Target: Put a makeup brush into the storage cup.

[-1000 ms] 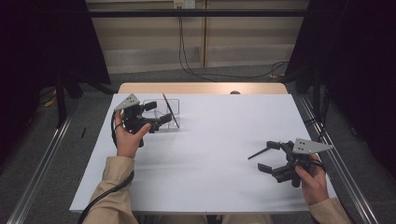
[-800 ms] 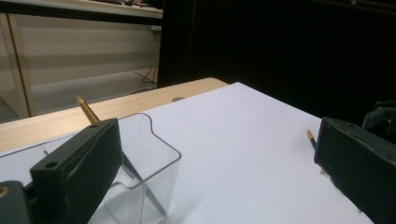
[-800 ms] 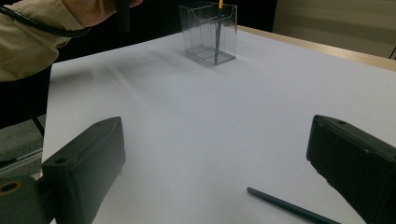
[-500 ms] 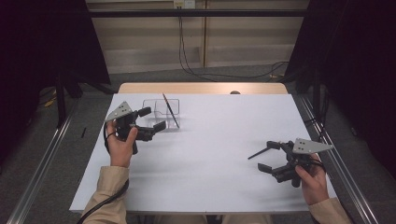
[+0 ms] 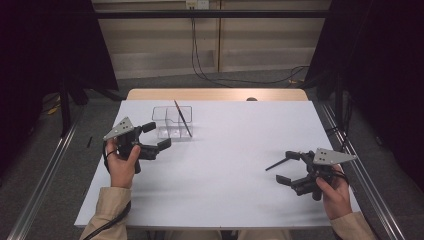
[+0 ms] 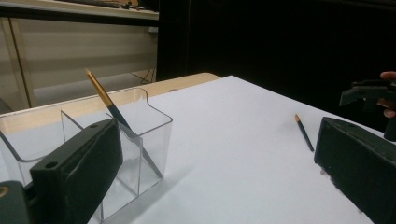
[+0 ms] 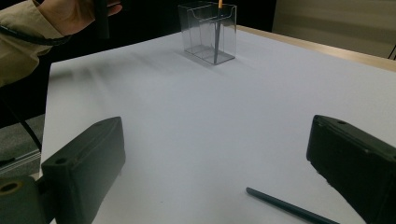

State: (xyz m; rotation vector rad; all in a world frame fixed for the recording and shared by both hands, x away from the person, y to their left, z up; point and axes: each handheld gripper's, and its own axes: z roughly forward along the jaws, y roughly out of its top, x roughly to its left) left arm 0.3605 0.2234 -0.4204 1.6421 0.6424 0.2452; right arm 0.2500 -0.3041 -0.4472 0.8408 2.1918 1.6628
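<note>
Two views for the right side, one for the left | high view: pencil lying on white sheet just off right gripper, jaws apart, long axis pointing away | left gripper view: left gripper gaping beside clear holder | right gripper view: pencil lying between spread jaws, dark room surrounding.

Seen from above on the white counter: clear divided holder with a brush leaning in it, left gripper open just beside it, right gripper open near a loose brush.
</note>
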